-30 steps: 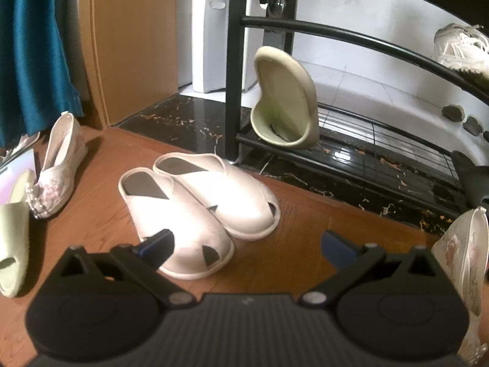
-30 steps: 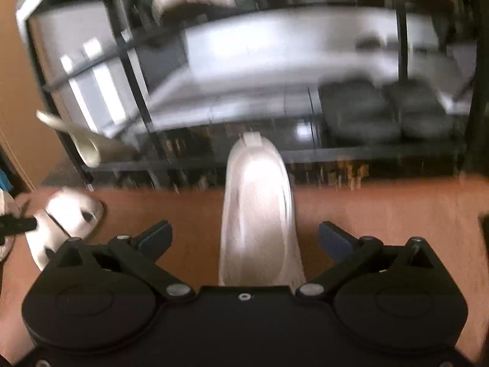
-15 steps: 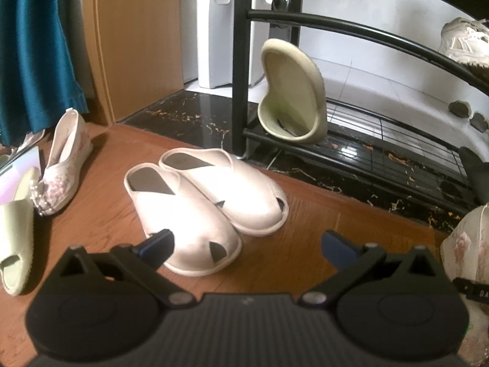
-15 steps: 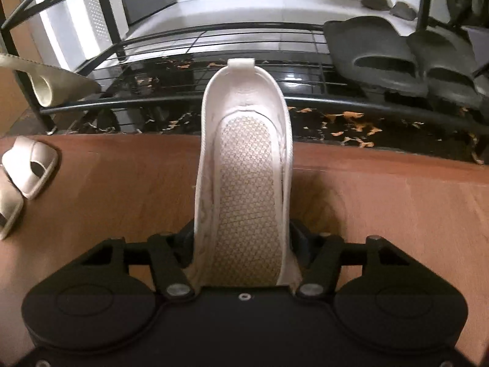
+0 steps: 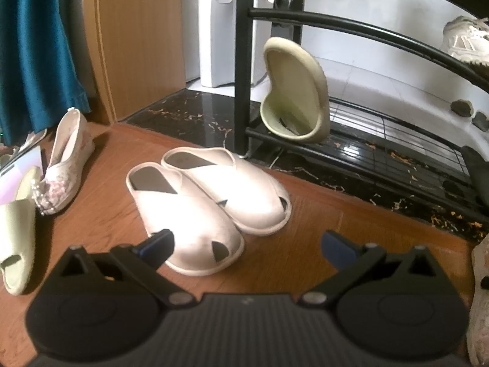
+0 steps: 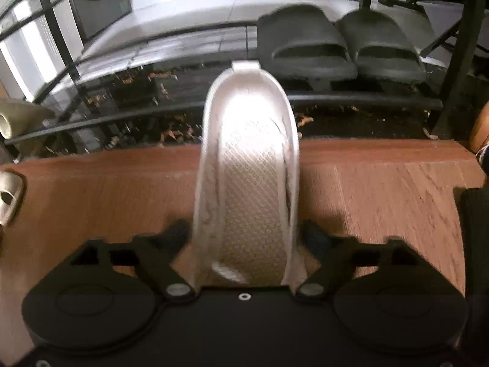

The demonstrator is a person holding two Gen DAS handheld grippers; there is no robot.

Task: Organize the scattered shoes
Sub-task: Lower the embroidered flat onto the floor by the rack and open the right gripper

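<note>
Floral slip-on shoe point(image 6: 247, 183) clamped in R gripper point(image 6: 246, 235), heel twd shoe rack point(image 6: 366, 101) at 12 o'clock. L gripper point(image 5: 246, 243) fingers apart, empty, white slippers point(image 5: 207, 202) at 11.

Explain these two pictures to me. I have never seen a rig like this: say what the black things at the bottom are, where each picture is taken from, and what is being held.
A person holds a hand-held gripper in each hand; each carries a wide-angle camera looking forward along its two fingers, hence the curved edges. The black shapes at the bottom are the grippers themselves.

The left camera shows the left gripper open and empty above a wooden floor. There lie a pair of white slippers, an embroidered shoe and a pale green slide. A beige slipper stands tilted on the black shoe rack.

The right camera shows the right gripper with its fingers closed on a white shoe, heel pointing toward the rack, where two dark slides sit.
</note>
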